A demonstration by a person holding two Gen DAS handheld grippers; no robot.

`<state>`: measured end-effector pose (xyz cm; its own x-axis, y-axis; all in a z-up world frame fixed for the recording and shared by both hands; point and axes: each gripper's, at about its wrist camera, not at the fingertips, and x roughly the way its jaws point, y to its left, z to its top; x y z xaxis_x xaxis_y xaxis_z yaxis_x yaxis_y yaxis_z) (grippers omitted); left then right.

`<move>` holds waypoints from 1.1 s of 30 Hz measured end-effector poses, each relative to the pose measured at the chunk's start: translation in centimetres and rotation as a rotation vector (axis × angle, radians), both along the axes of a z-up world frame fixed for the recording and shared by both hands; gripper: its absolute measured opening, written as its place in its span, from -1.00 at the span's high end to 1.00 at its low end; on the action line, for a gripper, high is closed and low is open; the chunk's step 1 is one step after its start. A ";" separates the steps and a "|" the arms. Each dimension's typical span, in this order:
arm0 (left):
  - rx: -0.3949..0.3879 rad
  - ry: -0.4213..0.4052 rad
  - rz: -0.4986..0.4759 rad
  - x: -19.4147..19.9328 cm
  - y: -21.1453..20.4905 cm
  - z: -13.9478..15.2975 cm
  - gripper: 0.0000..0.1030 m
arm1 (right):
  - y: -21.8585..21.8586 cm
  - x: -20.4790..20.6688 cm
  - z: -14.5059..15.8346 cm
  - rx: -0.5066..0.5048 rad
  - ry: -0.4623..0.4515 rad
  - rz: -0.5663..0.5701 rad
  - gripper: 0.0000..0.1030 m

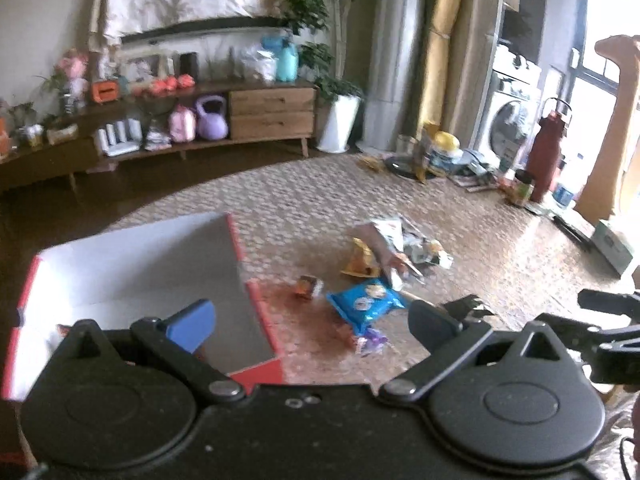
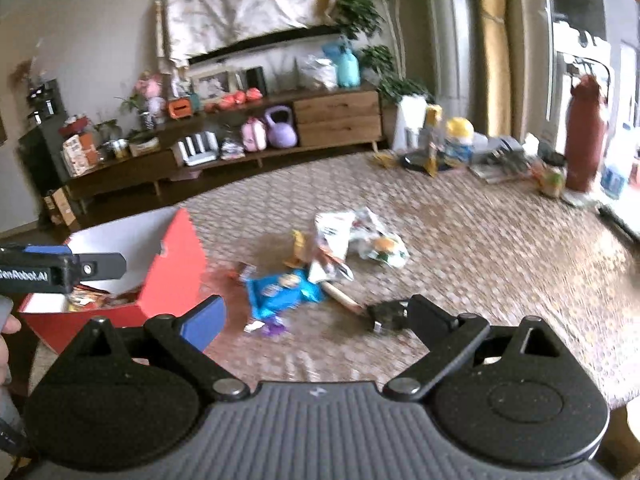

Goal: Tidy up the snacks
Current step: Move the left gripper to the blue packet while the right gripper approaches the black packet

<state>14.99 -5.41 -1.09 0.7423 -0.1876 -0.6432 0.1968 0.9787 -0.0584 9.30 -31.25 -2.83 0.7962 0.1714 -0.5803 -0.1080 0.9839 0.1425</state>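
1. On the patterned table [image 1: 460, 240], in the left wrist view, snack packets lie loose: a blue pack [image 1: 366, 300], an orange bag [image 1: 360, 260], white wrappers [image 1: 404, 236], a small carton [image 1: 309, 286] and a purple sweet [image 1: 372, 340].
2. Left of them stands a red box [image 1: 264, 316], white inside, its near corner just beside the blue pack.
3. The left gripper [image 1: 312, 324] hangs over the box's right wall with its jaws spread wide and nothing between them.
4. At the right edge, part of the right gripper shows as black linkage.
5. Across the table in the right wrist view, the same blue pack [image 2: 280, 288] lies between the red box [image 2: 176, 276] and a dark object [image 2: 386, 314] near the right finger.
6. Snacks [image 2: 92, 300] already sit in the box's bottom.
7. The right gripper [image 2: 316, 322] has its jaws wide apart, empty, above the purple sweet [image 2: 272, 326].
8. The left gripper [image 2: 68, 268] reaches over the box from the left edge; a hand [image 2: 6, 328] shows below it.
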 end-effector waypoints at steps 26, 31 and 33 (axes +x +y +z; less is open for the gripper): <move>0.340 0.225 -0.493 12.0 -10.8 -8.3 -0.95 | -5.7 9.8 -9.9 0.003 0.171 -0.074 -0.90; 0.342 0.261 -0.479 13.6 -11.5 -10.1 -0.86 | -5.5 11.5 -11.4 0.002 0.191 -0.072 -0.90; 0.341 0.281 -0.475 14.2 -11.6 -10.7 -0.82 | -5.3 12.0 -11.9 -0.001 0.198 -0.072 -0.89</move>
<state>29.24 -17.05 -11.81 0.4231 -0.2054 -0.8825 0.6356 0.7614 0.1275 21.31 -36.60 -14.72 0.6768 0.1176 -0.7267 -0.0071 0.9882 0.1532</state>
